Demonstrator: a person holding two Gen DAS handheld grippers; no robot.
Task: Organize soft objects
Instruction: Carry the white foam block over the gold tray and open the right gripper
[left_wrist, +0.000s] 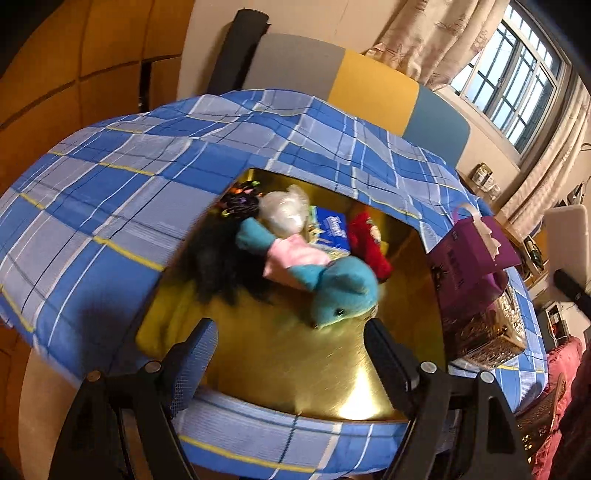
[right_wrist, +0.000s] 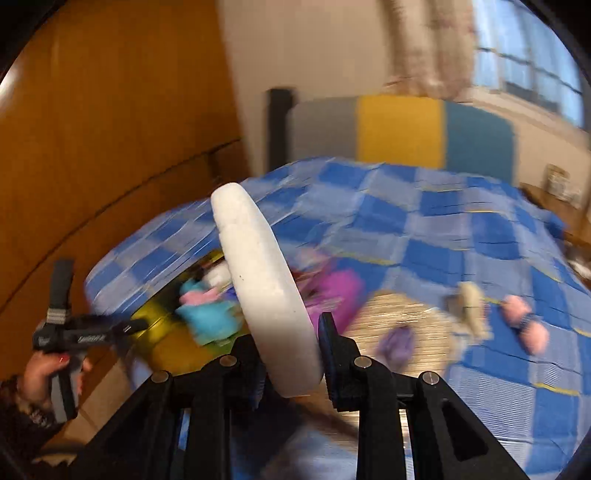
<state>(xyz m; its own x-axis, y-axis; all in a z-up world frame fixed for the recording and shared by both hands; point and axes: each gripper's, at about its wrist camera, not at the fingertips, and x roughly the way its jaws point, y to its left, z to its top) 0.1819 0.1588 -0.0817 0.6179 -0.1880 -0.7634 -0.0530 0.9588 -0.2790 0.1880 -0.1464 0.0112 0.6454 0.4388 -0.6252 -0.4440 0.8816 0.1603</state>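
A gold box (left_wrist: 295, 362) sits on the blue plaid bed cover (left_wrist: 110, 184). In it lie a teal plush whale with a pink band (left_wrist: 332, 288), a black furry thing (left_wrist: 221, 266), a white plush (left_wrist: 284, 214), a blue packet (left_wrist: 334, 230) and a red plush (left_wrist: 369, 243). My left gripper (left_wrist: 291, 347) is open and empty just above the box's near edge. My right gripper (right_wrist: 291, 350) is shut on a white foam disc (right_wrist: 262, 288) held above the bed. The left gripper (right_wrist: 110, 328) and the hand holding it also show in the blurred right wrist view.
A purple paper bag (left_wrist: 469, 258) stands in a woven basket (left_wrist: 487, 339) right of the gold box. In the right wrist view a cream plush (right_wrist: 472, 306), a pink plush (right_wrist: 524, 325) and a lilac thing (right_wrist: 399, 343) lie on or near the basket. A headboard (left_wrist: 369, 88) stands behind.
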